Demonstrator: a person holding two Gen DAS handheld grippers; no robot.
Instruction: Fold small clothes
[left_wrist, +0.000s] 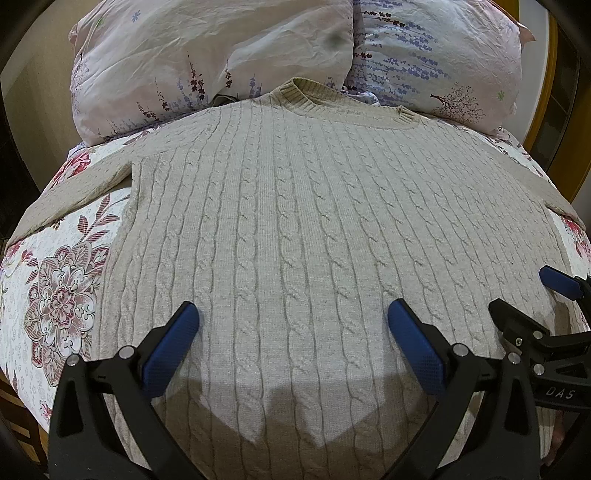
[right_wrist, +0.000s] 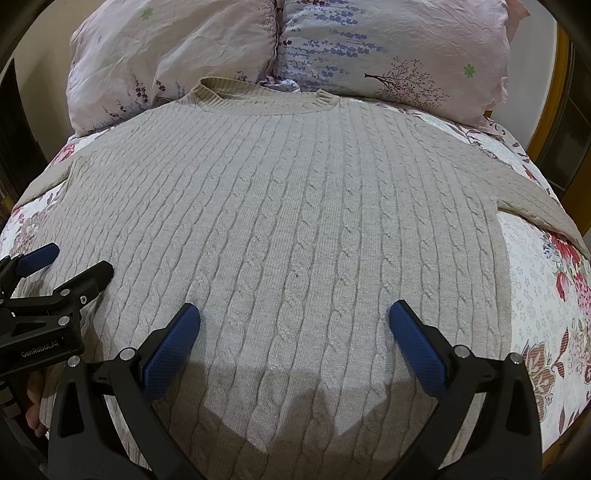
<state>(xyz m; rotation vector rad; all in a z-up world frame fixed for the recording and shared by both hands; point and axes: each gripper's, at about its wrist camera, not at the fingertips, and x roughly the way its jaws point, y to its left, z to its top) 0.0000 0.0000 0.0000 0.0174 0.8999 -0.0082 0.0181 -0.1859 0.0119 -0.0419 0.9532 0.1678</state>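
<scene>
A beige cable-knit sweater (left_wrist: 295, 206) lies flat and face up on the bed, collar towards the pillows, sleeves spread to both sides; it also fills the right wrist view (right_wrist: 295, 206). My left gripper (left_wrist: 293, 325) is open and empty above the sweater's lower body. My right gripper (right_wrist: 294, 325) is open and empty above the lower body too, to the right of the left one. The right gripper shows at the right edge of the left wrist view (left_wrist: 524, 295); the left gripper shows at the left edge of the right wrist view (right_wrist: 70, 266). The hem is hidden below both views.
A floral bedspread (left_wrist: 62, 295) covers the bed and shows on the right too (right_wrist: 535, 295). Two pale floral pillows (left_wrist: 207, 62) (right_wrist: 391, 48) stand at the head. A wooden frame (right_wrist: 550, 110) stands at the right.
</scene>
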